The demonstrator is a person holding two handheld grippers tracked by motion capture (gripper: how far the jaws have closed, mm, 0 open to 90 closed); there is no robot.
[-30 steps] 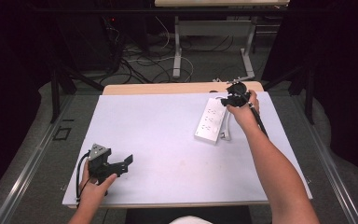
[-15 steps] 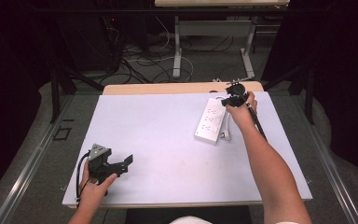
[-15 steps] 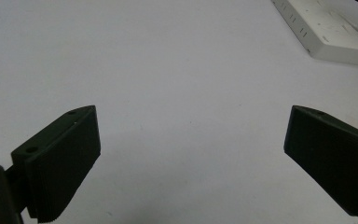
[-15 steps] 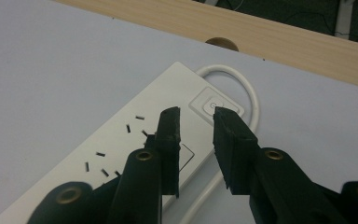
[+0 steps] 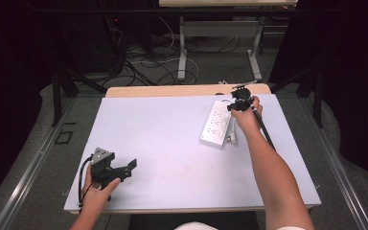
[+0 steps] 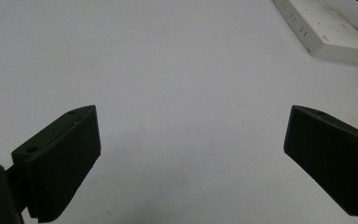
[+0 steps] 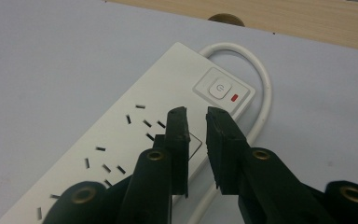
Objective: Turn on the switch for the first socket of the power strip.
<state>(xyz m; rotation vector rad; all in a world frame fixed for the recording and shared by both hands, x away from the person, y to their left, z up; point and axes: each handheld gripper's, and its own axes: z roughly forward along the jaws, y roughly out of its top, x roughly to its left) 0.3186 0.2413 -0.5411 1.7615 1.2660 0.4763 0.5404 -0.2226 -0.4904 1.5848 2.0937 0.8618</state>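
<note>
A white power strip (image 5: 216, 123) lies slanted on the far right of the table. Its push switch (image 7: 220, 88), with a red light beside it, sits at the far end, and the white cord (image 7: 262, 88) loops out from there. My right gripper (image 5: 234, 104) hovers over that far end, its jaws nearly together with nothing between them; in the right gripper view the right gripper (image 7: 196, 114) is just short of the switch. At the near left my left gripper (image 5: 133, 165) rests open on the bare table, and from the left gripper (image 6: 191, 112) the strip (image 6: 324, 32) lies far off.
A pale mat (image 5: 163, 139) covers the table, with a strip of bare wood (image 5: 172, 91) along the far edge and a round cable hole (image 7: 226, 19) in it. A small white plug (image 5: 231, 138) lies beside the strip. Cables and table legs stand on the floor beyond.
My right gripper has shifted slightly nearer, over the strip's switch end. The left gripper has stayed put.
</note>
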